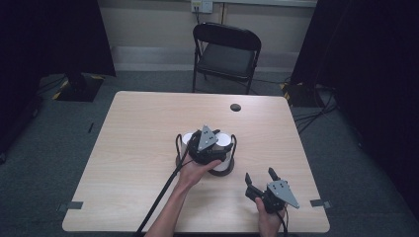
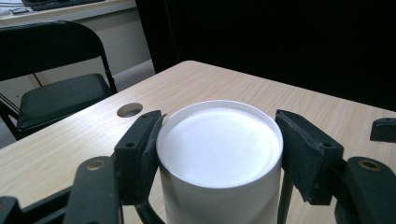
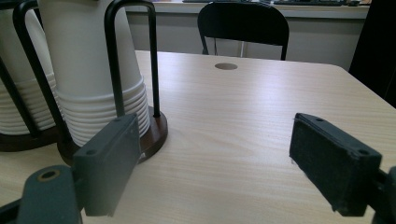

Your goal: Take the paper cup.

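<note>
White upturned paper cup (image 2: 219,144), topmost of a stack in the black wire holder (image 3: 116,56) mid-desk (image 1: 148,128), sits between my left tongs (image 1: 207,145), apparently closing to lift it; right tongs (image 1: 261,180) wait released alongside.

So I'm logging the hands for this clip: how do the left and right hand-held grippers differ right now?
The left hand-held gripper sits over the cup holder, its jaws against the sides of the top white cup. The right hand-held gripper is off to the side above bare table, jaws wide apart with nothing between them. Both have black jaws and a grey plate on top.
</note>
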`<state>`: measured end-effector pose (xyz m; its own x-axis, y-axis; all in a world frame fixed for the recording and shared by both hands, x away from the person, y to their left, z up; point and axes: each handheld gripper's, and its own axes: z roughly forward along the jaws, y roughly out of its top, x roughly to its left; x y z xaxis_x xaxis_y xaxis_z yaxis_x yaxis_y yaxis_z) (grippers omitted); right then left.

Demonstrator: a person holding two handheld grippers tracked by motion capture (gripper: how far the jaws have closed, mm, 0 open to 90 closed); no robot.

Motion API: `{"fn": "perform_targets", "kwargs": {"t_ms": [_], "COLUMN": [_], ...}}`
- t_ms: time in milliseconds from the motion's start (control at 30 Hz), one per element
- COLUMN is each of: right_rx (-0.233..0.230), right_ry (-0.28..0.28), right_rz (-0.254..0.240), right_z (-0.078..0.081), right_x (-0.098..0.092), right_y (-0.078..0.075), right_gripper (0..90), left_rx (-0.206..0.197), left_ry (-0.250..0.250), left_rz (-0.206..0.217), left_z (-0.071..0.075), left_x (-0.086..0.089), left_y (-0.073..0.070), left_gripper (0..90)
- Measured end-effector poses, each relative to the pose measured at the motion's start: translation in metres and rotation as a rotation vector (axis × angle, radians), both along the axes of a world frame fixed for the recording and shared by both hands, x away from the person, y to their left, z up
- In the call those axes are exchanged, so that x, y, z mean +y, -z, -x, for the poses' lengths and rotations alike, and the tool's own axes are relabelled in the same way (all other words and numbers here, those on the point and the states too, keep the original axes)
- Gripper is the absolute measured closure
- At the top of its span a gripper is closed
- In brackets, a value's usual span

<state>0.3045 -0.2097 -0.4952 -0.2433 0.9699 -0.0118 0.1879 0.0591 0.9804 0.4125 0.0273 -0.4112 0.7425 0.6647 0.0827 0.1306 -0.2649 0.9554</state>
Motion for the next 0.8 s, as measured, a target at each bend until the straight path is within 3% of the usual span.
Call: {"fn": "perform_targets", "kwargs": {"t_ms": [133, 800], "right_rx": [0.002, 0.000], "right_ry": [0.004, 0.000], "right_rz": [0.002, 0.000], "right_z": [0.000, 0.000], "right_x": [0.000, 0.000], "right_y": [0.000, 0.000], "right_gripper": [15.8, 16.2], "left_rx": [0.001, -0.011], "left_ry": [-0.020, -0.035], "left_rz": [0.045, 0.111], "left_z": [0.002, 0.005], "left_x": [0.000, 0.005], "left_y": [-0.002, -0.014], "left_gripper": [34.5, 34.6]}}
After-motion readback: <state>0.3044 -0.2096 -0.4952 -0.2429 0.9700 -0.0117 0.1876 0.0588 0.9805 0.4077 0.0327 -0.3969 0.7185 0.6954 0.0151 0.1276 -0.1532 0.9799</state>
